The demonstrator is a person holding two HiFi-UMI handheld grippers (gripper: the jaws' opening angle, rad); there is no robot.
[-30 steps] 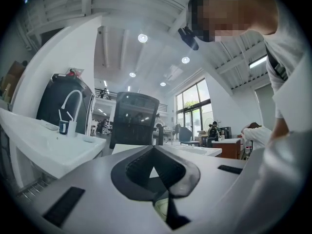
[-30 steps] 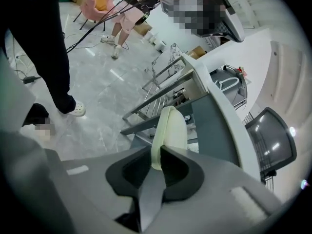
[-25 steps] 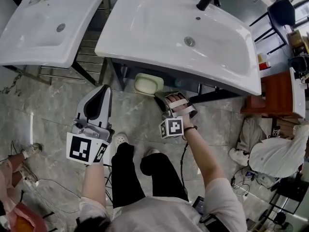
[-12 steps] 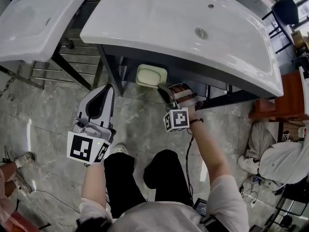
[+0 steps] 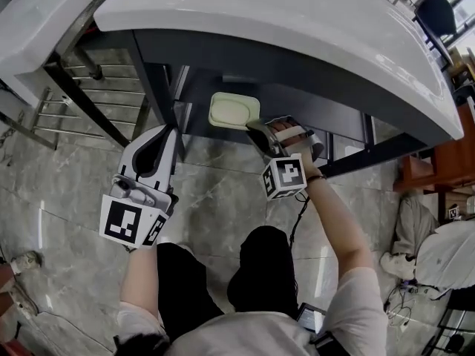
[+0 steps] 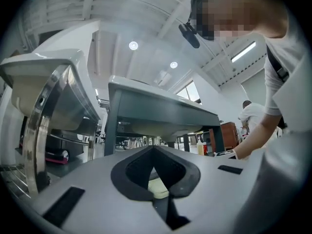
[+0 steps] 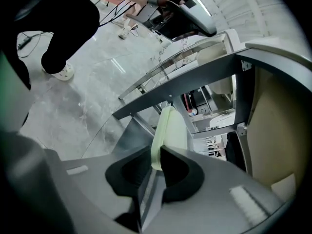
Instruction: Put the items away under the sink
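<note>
A pale green, flat rectangular box [image 5: 234, 111] is held edge-on by my right gripper [image 5: 256, 128], which is shut on its near edge. The box hangs just under the front of the white sink [image 5: 297, 21], against its dark grey frame [image 5: 223, 61]. In the right gripper view the box [image 7: 168, 128] stands up from between the jaws of the right gripper [image 7: 157, 152]. My left gripper [image 5: 167, 133] is shut and empty, low at the left over the floor. Its tip [image 6: 155, 152] points toward the sink's frame [image 6: 161, 101].
A second white sink [image 5: 37, 21] on a chrome rack [image 5: 52, 117] stands at the left. A reddish wooden cabinet [image 5: 438, 162] is at the right, with a person in white [image 5: 445, 251] on the floor beside it. Grey marble floor [image 5: 67, 191] lies below.
The view has dropped lower, so the sink's underside now shows. My right gripper has carried the green box forward under the sink's front edge. The left gripper has hardly moved.
</note>
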